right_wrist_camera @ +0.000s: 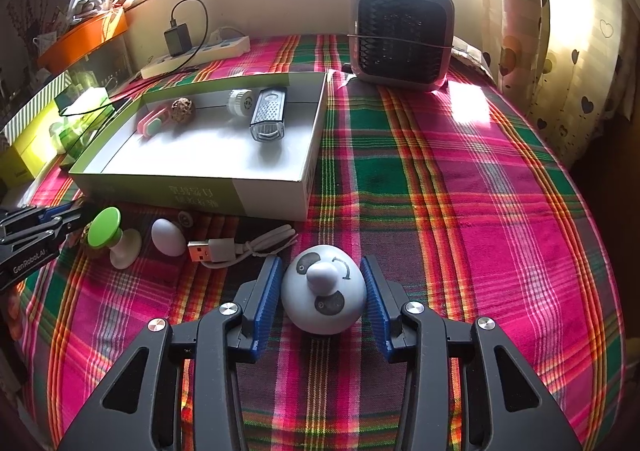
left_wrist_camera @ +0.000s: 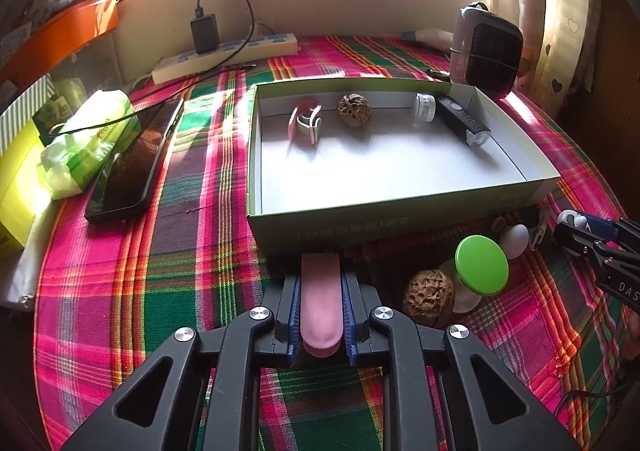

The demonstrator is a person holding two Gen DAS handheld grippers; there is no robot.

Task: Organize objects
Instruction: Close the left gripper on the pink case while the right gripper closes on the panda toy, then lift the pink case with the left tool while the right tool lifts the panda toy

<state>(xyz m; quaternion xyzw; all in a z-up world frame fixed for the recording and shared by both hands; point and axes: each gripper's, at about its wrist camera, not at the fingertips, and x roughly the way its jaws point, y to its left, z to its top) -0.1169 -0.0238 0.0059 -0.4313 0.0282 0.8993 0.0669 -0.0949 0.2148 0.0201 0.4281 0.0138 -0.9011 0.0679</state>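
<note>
My left gripper [left_wrist_camera: 320,277] is shut on a flat pink bar [left_wrist_camera: 321,311], just in front of the near wall of the open green-and-white box [left_wrist_camera: 400,207]. The box holds a pink-and-white gadget [left_wrist_camera: 306,123], a walnut [left_wrist_camera: 354,110], a small white jar [left_wrist_camera: 424,107] and a black bike light [left_wrist_camera: 462,123]. My right gripper [right_wrist_camera: 320,265] is shut on a white round toy with a panda-like face [right_wrist_camera: 324,299] resting on the cloth. Loose in front of the box lie a second walnut [left_wrist_camera: 428,293], a green-capped mushroom piece [right_wrist_camera: 105,229], a white egg [right_wrist_camera: 168,237] and a USB cable [right_wrist_camera: 240,247].
A plaid cloth [right_wrist_camera: 460,191] covers the table. A dark heater [right_wrist_camera: 402,35] stands behind the box at the right. A power strip with a charger [right_wrist_camera: 196,55] lies along the back wall. A phone [left_wrist_camera: 132,163] and a green tissue pack [left_wrist_camera: 84,143] lie left of the box.
</note>
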